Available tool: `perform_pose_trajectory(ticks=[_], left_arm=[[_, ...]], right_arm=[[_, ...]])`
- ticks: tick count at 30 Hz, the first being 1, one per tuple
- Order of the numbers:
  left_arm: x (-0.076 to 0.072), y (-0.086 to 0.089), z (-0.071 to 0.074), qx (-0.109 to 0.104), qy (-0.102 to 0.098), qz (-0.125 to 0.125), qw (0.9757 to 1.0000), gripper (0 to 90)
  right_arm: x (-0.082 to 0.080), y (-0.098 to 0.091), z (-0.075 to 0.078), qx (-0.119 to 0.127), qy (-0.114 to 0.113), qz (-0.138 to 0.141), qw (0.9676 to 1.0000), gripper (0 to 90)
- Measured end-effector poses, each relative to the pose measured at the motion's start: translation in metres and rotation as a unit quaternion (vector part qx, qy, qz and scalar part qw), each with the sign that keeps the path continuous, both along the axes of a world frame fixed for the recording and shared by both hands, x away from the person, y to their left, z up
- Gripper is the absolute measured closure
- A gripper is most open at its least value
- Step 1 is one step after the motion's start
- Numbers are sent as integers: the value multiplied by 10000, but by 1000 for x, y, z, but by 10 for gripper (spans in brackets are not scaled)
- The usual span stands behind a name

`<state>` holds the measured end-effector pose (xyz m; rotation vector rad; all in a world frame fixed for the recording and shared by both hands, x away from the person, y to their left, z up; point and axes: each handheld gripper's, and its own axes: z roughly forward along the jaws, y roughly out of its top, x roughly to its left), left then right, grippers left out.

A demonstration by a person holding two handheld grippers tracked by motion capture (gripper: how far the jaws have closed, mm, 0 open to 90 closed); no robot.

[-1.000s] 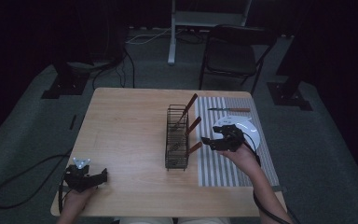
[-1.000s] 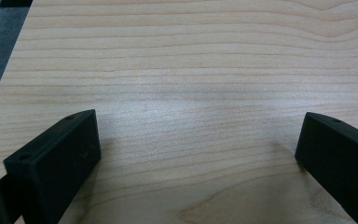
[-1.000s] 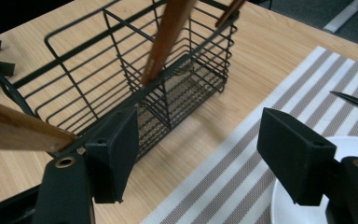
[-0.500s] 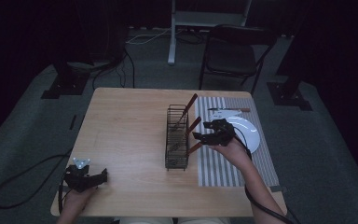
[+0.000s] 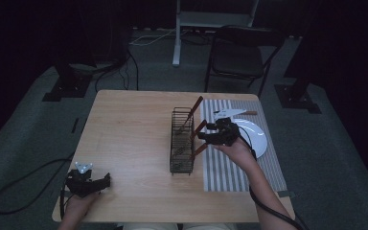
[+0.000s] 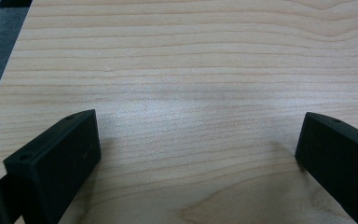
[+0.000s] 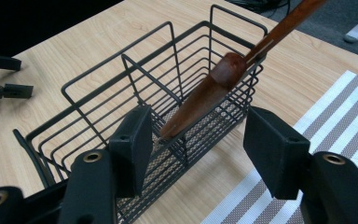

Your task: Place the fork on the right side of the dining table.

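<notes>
dim room | grey carpet floor [image 5: 326, 143] | black chair [image 5: 237, 57] behind table [image 5: 124, 124]

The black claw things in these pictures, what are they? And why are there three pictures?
They are tongs that a person holds, one in each hand. One picture comes from a camera up high; the other two come from little cameras riding on the tongs. On the wooden table stands a wire basket with brown-handled utensils leaning in it, beside a striped mat with a white plate and a knife. The left tongs rest open over bare wood. The right tongs are open at the basket, holding nothing.
</notes>
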<state>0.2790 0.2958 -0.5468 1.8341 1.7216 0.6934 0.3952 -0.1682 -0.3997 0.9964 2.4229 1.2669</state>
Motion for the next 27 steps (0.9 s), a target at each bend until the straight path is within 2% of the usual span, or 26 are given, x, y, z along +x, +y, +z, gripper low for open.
perform_pose_trajectory(ticks=[6,14,18,21,24,25,27], left_arm=[[0,0,0,-2,1,-2,10000,3],[0,0,0,-3,0,-3,10000,3],[0,0,0,-1,1,-3,10000,3],[0,0,0,-2,1,-3,10000,3],[0,0,0,-2,1,-2,10000,3],[0,0,0,-1,1,-2,10000,3],[0,0,0,-2,1,-2,10000,3]], right_arm=[[7,5,-2,77,138,92,9998,455],[16,7,-5,62,331,154,9993,556],[17,10,-8,32,370,303,9989,713],[16,10,-7,44,359,398,9986,723],[14,11,-3,153,405,597,9973,787],[14,11,-3,257,473,678,9962,801],[12,12,0,271,440,738,9959,807]])
